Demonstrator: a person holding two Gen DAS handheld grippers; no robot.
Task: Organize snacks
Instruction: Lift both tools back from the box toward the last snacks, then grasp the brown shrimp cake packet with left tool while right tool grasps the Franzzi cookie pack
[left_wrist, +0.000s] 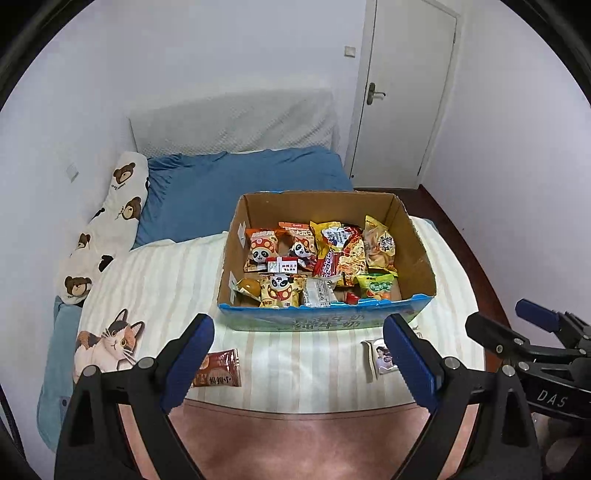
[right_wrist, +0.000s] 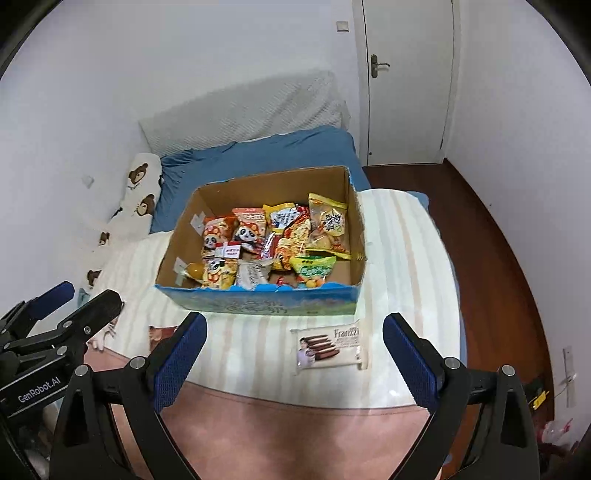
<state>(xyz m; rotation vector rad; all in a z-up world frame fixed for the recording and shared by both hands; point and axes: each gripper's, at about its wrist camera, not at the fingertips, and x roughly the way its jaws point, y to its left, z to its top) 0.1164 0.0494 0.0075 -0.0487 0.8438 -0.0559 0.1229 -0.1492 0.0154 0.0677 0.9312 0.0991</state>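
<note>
Bed (left_wrist: 280, 354) striped, holds snack box (left_wrist: 325, 321); door (left_wrist: 402, 92) behind; both grippers' jaws apart, empty.

Bed (left_wrist: 166, 288): box (left_wrist: 325, 323), two packets (right_wrist: 328, 347).

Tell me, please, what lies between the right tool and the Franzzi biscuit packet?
Only bare striped blanket, seen in the right wrist view: the open right tool hangs just short of the Franzzi packet.
</note>
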